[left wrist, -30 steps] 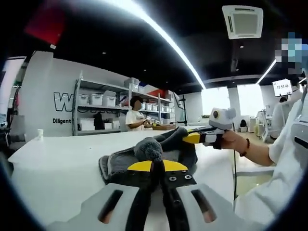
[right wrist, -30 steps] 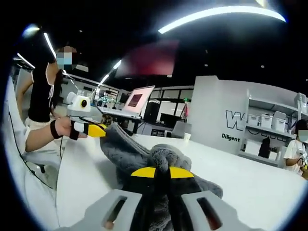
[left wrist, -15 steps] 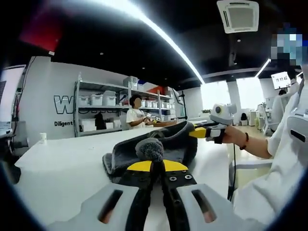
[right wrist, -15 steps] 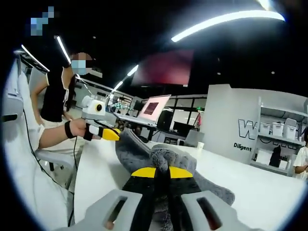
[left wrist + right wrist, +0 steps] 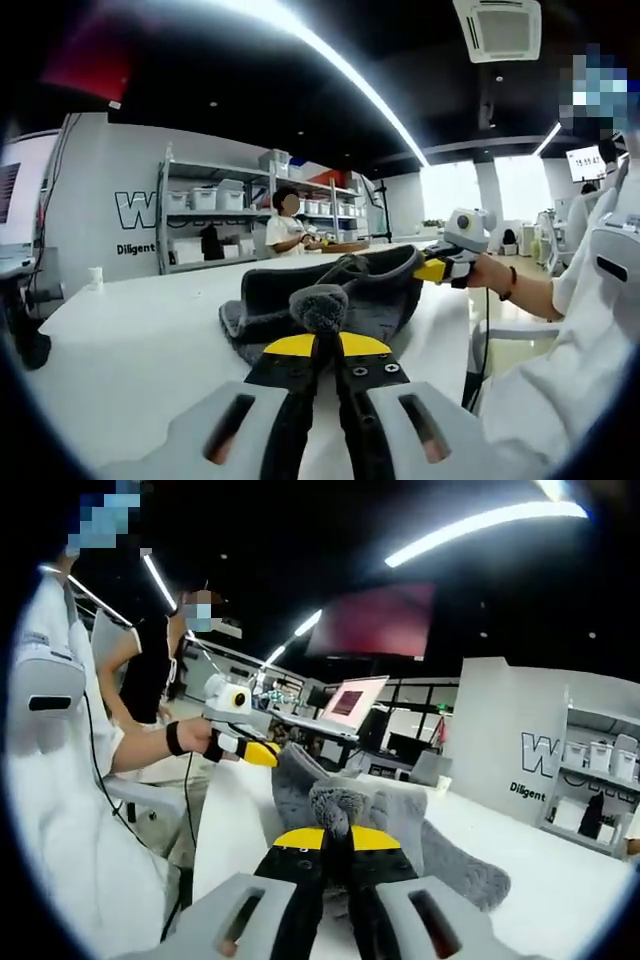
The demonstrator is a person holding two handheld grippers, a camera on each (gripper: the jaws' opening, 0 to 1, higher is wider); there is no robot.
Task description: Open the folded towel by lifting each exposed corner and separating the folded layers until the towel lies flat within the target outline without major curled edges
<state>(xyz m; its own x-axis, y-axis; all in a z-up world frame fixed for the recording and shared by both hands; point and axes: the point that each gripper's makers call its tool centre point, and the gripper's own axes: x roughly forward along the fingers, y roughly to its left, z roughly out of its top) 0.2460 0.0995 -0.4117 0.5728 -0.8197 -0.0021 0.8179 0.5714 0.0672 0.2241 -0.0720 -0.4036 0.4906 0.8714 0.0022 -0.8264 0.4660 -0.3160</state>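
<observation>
A dark grey fluffy towel (image 5: 340, 290) hangs stretched above the white table (image 5: 130, 340), held at two corners. My left gripper (image 5: 318, 335) is shut on one bunched corner right in front of its camera. My right gripper (image 5: 432, 270) comes in from the right, yellow-tipped, shut on the far corner. In the right gripper view, my right gripper (image 5: 336, 832) pinches a tuft of the grey towel (image 5: 400, 825), and my left gripper (image 5: 262, 753) grips the other corner at the left, held by a hand. The towel's lower part rests on the table (image 5: 560, 880).
The person's white sleeve and body (image 5: 560, 360) fill the right of the left gripper view. A shelf with white bins (image 5: 210, 230) and another person (image 5: 285, 235) stand beyond the table. A laptop (image 5: 345, 705) sits at the table's far end. A white chair (image 5: 140, 795) stands beside the table.
Both grippers have raised the towel and pulled its corners further apart, so it spreads wider above the table. Both views have swung as the hands moved.
</observation>
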